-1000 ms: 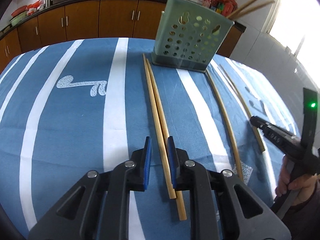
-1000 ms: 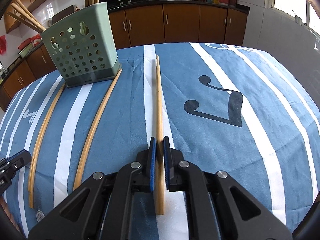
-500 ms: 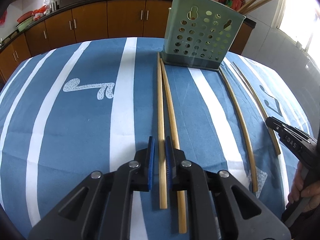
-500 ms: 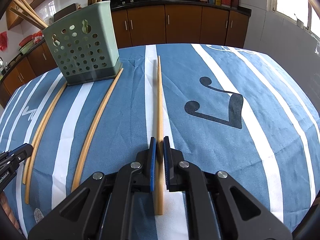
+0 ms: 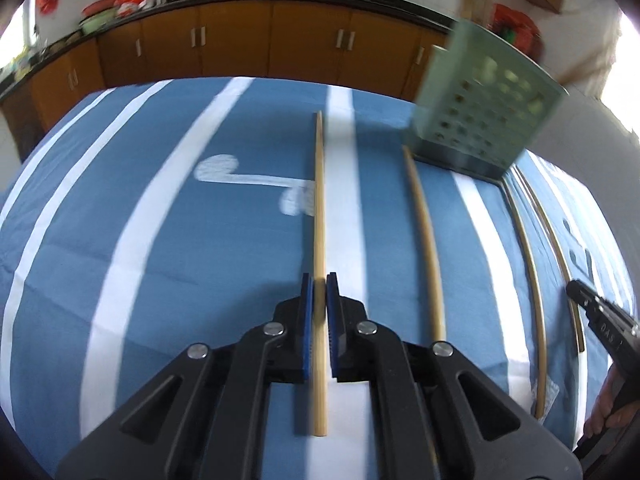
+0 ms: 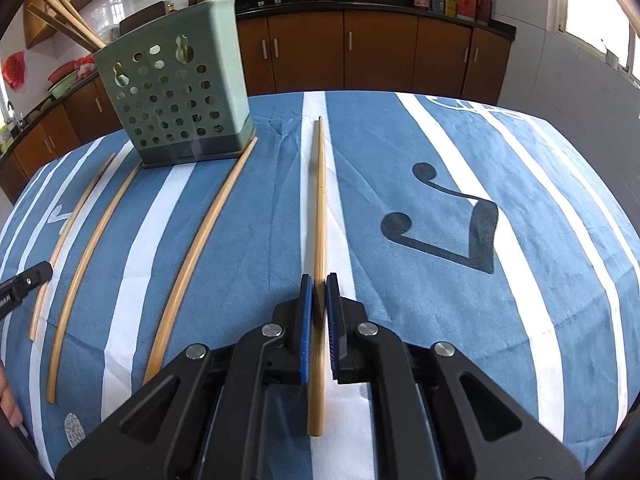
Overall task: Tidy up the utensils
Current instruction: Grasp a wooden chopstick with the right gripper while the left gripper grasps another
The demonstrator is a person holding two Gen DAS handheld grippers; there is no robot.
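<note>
Left wrist view: the left tongs (image 5: 319, 294) pinch a long pale wooden chopstick (image 5: 319, 208) above the blue white-striped table (image 5: 180, 240). Right wrist view: the right tongs (image 6: 319, 294) pinch another wooden chopstick (image 6: 319, 200), right of the perforated green plastic utensil basket (image 6: 176, 96).

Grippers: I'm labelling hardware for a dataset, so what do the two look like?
Both match: the left gripper and right gripper have matte black plastic linkage bodies with round silver pivot pins and flat blue ribbed pads. White lettering marks one's side. No cables or sleeves visible.
</note>
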